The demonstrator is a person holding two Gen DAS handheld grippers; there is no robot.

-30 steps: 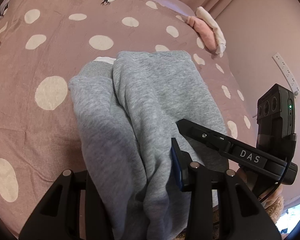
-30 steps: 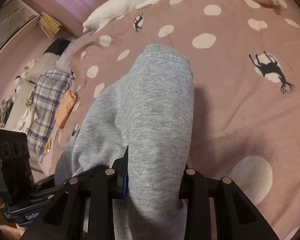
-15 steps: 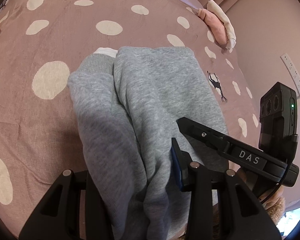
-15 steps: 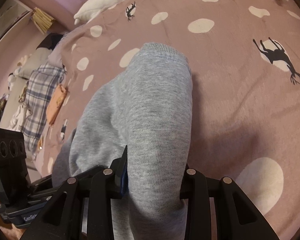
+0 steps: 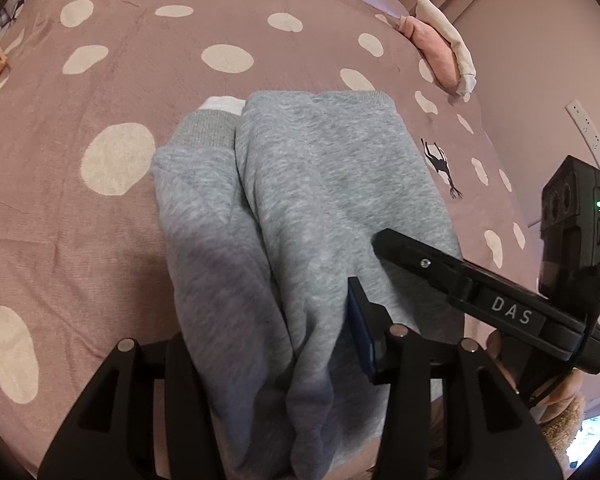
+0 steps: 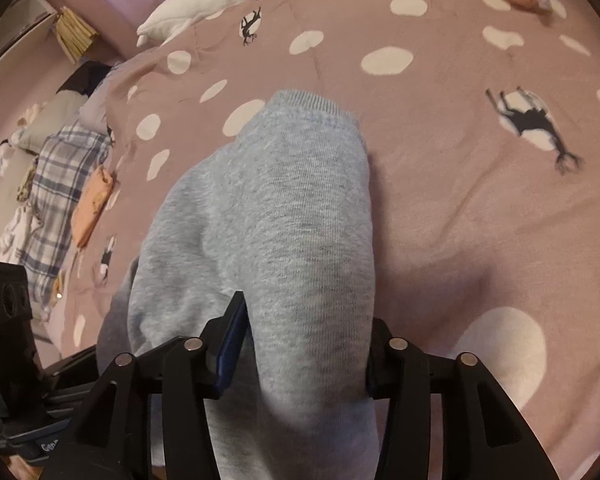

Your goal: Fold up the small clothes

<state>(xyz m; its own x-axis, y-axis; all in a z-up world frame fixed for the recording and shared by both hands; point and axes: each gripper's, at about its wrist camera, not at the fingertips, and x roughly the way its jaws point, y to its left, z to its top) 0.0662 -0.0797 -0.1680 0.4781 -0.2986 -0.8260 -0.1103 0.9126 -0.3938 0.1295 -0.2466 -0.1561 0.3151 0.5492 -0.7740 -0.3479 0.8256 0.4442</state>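
Observation:
A small grey sweatshirt [image 5: 320, 200] lies folded lengthwise on the pink dotted bedspread [image 5: 100, 80], its ribbed hem at the far end and a ribbed cuff [image 5: 204, 132] at the left. My left gripper [image 5: 276, 344] is shut on the near end of the grey sweatshirt, which bunches between its jaws. My right gripper [image 6: 304, 352] is shut on the near right part of the same sweatshirt [image 6: 280, 208]. In the left wrist view the right gripper's body [image 5: 500, 304] lies across the garment's right side.
A folded pink and white garment [image 5: 440, 44] lies at the bed's far right edge. A white goose plush [image 6: 228, 0] lies at the far end. A plaid cloth [image 6: 56, 184] and an orange garment [image 6: 92, 204] lie at the bed's left. A wall with a power strip [image 5: 592, 136] is on the right.
Both grippers have kept their hold on the sweatshirt and shifted slightly with it over the bed; the hem now lies a little farther along the bedspread.

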